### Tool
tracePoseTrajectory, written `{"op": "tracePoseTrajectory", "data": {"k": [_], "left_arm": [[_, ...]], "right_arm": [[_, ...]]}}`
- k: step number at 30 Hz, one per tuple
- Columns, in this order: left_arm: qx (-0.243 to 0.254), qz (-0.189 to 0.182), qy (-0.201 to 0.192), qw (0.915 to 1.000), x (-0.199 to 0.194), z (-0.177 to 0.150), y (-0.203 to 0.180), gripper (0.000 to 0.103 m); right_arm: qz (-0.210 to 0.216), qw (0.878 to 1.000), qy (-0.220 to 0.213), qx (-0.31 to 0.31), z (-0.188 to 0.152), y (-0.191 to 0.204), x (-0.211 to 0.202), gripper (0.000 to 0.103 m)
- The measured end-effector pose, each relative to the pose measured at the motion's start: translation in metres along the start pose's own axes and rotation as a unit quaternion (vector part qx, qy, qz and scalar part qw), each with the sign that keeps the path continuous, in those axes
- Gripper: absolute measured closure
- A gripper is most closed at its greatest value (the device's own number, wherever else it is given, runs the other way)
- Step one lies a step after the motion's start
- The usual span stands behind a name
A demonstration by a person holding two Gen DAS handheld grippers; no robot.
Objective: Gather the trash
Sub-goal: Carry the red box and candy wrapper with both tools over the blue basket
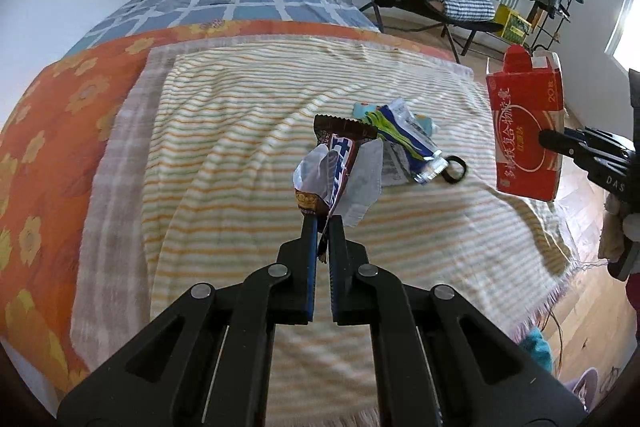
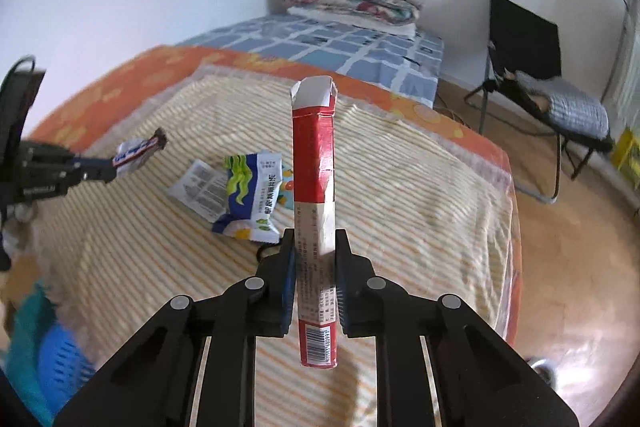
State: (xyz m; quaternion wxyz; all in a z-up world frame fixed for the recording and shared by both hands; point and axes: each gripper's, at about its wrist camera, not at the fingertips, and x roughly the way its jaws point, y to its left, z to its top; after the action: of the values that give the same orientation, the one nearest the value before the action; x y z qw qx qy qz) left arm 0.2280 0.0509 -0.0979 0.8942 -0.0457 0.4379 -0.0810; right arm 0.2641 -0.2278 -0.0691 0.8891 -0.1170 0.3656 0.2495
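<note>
Black linkage arms fill the bottom of the left wrist view, and at their tips the left gripper [image 1: 324, 223] is clamped on the lower corner of a brown chocolate wrapper [image 1: 334, 167]. A corner pinch suits a limp foil like this: the rest simply hangs and flares above the jaws, clear of the bed. From the right wrist view the same wrapper sticks out sideways from that claw, raised over the striped blanket [image 2: 400, 187].

On the other side, the right gripper [image 2: 316, 239] is closed across the narrow faces of a flattened red carton [image 2: 314, 163], gripping it near its lower half so its torn top flap points away from the camera. Squeezing the thin dimension lets modest jaws hold a box that would be too wide the other way. It hangs in the air beside the bed edge, not resting on anything.

Left on the blanket near the middle lie a blue-and-white snack bag [image 2: 250, 199], a white printed scrap under it, and a small black ring [image 1: 454, 169]. With both claws full, I judge those must wait. A blue basket [image 2: 60, 367] at the lower left of the right view looks the likely drop point, though that is a guess.
</note>
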Motion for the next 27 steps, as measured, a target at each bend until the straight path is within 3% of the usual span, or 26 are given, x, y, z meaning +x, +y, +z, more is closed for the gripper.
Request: {"op": "tracePoseTrajectory", "data": {"k": [12,27], "left_arm": [[0.020,-0.002,-0.013,0.9997,-0.065,-0.061,-0.030,0.100],[0.019,0.000,0.003,0.9998,-0.110,-0.151,-0.063,0.100]], "right_arm": [[0.060,0.993,-0.027,0.103,-0.039,0.024,-0.069,0.088],[0.113,0.981,-0.025,0.154,-0.121,0.086,-0.126,0.088]]}}
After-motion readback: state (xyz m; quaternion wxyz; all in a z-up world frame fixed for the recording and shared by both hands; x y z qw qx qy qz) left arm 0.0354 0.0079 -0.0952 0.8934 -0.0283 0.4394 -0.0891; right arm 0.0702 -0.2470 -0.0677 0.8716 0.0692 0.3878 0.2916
